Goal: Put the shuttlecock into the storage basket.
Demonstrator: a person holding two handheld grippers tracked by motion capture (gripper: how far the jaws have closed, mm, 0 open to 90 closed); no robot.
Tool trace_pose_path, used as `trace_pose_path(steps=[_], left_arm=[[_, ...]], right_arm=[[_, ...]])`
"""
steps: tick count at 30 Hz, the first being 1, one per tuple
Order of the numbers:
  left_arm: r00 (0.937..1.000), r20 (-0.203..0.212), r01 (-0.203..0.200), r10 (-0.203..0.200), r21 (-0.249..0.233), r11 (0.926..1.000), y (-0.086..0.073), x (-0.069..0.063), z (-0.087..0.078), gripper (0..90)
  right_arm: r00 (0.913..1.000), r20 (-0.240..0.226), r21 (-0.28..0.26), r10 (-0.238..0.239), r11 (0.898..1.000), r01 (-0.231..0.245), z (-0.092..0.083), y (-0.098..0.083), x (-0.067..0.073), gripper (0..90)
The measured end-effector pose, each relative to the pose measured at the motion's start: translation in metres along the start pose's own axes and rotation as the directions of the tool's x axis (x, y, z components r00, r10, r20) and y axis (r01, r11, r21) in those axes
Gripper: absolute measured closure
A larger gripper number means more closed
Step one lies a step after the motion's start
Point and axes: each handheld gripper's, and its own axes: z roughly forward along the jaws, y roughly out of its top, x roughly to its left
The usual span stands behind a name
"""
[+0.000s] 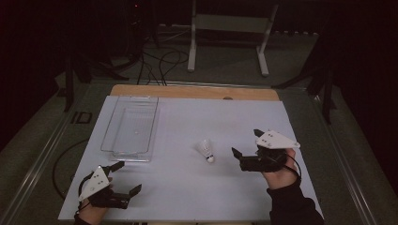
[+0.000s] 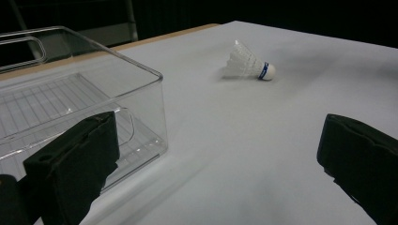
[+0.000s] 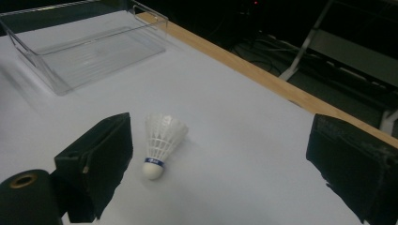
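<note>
- Two grippers wait, jaws spread: right gripper (image 1: 249, 146) faces the shuttlecock (image 1: 206, 150), ready to pinch it
- Shuttlecock lies mid-counter (image 1: 187, 187), beside the clear bin (image 1: 130, 123)
- Left gripper (image 1: 121, 179) idles near the bin

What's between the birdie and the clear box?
Nothing but bare white table lies between the shuttlecock and the box, as the high view shows.

Left gripper (image 1: 126, 177): jaws spread wide, held low at the near left. Right gripper (image 1: 248, 142): jaws spread wide, pointing left.
</note>
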Motion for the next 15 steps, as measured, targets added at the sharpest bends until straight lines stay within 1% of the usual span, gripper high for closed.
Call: trace_pose_path(steps=[2, 3, 9, 11, 15], left_arm=[[1.0, 0.001, 0.0, 0.0, -0.001, 1.0, 0.0, 0.0, 0.0, 0.1], [1.0, 0.002, -0.002, 0.002, 0.0, 1.0, 0.0, 0.0, 0.0, 0.1], [1.0, 0.003, 0.0, 0.0, -0.001, 1.0, 0.0, 0.0, 0.0, 0.1], [1.0, 0.003, 0.0, 0.0, 0.0, 1.0, 0.0, 0.0, 0.0, 0.1], [1.0, 0.003, 0.0, 0.0, 0.0, 1.0, 0.0, 0.0, 0.0, 0.1]], right_arm=[[1.0, -0.005, -0.001, 0.005, 1.0, -0.005, 0.003, 0.002, 0.0, 7.9], [0.9998, -0.014, 0.01, 0.014, 1.0, -0.014, 0.007, 0.003, 0.0, 7.9], [0.9987, -0.027, 0.019, 0.043, 0.999, -0.042, 0.013, 0.004, -0.001, 7.9], [0.9983, -0.04, 0.029, 0.042, 0.999, -0.041, 0.018, 0.005, 0.0, 7.9], [0.9979, -0.047, 0.032, 0.045, 0.999, -0.044, 0.021, 0.006, 0.002, 7.9]])
